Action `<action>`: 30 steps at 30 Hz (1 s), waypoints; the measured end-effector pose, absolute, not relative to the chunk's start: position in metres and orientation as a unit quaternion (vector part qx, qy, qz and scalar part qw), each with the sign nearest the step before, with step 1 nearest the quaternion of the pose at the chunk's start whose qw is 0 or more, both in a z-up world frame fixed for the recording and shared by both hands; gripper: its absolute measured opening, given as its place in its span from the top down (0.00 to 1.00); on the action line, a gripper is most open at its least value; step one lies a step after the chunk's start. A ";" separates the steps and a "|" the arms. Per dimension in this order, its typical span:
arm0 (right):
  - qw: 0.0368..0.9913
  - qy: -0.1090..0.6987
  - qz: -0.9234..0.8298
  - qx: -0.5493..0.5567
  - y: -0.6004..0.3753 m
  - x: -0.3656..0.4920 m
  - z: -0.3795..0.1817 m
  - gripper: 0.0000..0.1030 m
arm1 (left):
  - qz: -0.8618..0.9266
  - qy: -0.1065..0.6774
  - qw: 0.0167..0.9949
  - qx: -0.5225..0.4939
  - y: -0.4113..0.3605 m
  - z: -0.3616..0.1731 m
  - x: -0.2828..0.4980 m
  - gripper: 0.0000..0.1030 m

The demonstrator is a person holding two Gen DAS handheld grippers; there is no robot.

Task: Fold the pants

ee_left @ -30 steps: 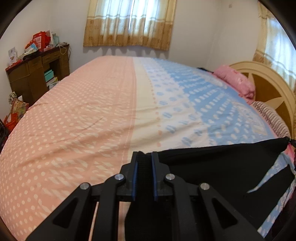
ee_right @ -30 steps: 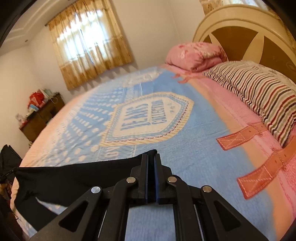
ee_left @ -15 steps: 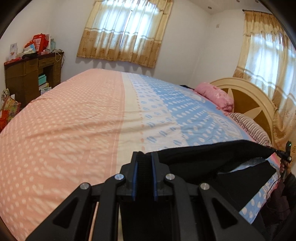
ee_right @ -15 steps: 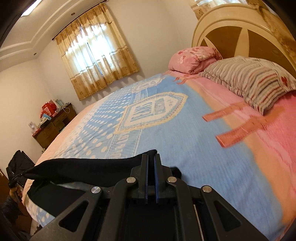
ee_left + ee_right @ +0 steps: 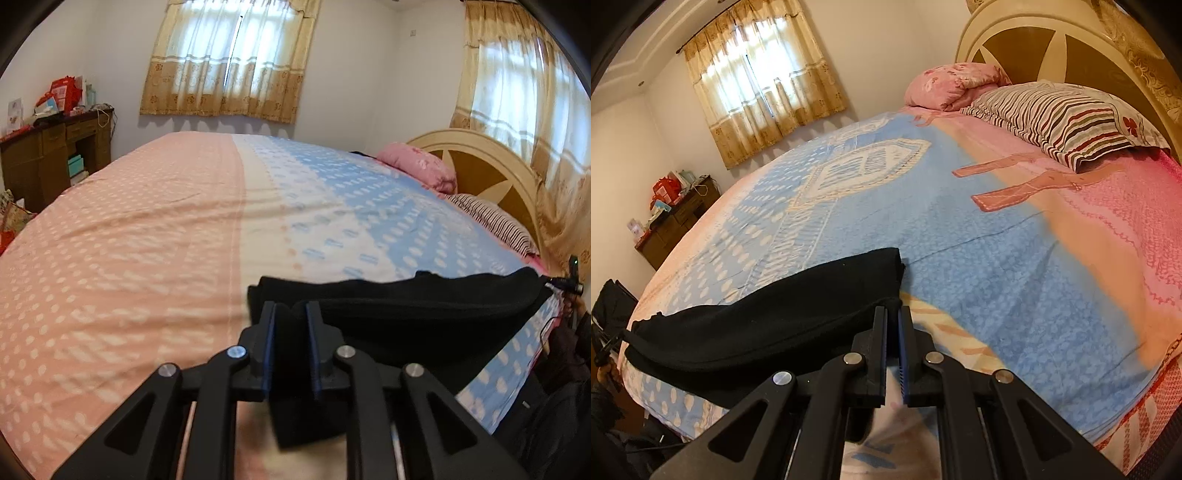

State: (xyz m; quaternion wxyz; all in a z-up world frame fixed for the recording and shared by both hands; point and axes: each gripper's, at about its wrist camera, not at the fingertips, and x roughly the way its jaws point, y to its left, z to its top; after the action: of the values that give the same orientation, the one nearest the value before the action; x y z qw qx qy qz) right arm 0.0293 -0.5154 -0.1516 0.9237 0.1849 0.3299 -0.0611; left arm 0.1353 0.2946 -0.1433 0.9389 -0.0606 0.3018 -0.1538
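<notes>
Left tongs (image 5: 290, 314): clenched on black pants (image 5: 424, 302).
Right tongs (image 5: 892, 317): slightly parted, gripping nothing; pants (image 5: 768, 328) beside them.
Bed (image 5: 147, 229): beneath pants.

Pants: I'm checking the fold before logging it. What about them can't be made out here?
- Left wrist view: lower part of the pants, hidden behind the left gripper.
- Right wrist view: whether the right gripper grips the pants; its fingers cover that corner.
- Both views: layer count; the black cloth shows no detail.
</notes>
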 end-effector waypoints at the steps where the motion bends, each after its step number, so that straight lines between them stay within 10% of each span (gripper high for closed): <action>1: 0.923 0.332 -0.062 0.184 -0.515 0.029 -0.152 0.95 | -0.152 0.303 0.939 -0.056 0.296 -0.143 0.132 0.77; 10: 0.919 0.342 -0.098 0.172 -0.515 0.012 -0.140 0.66 | -0.115 0.309 0.942 -0.057 0.333 -0.151 0.097 0.64; 30: 0.937 0.341 0.045 0.056 -0.340 0.109 -0.059 0.64 | -0.103 0.335 0.934 -0.064 0.293 -0.138 0.138 0.58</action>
State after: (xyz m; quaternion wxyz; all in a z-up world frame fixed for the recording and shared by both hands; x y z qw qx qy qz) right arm 0.1089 -0.3402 -0.0589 0.9375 0.0560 0.3405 0.0451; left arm 0.1377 0.2928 -0.1377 0.9343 -0.0644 0.3350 -0.1032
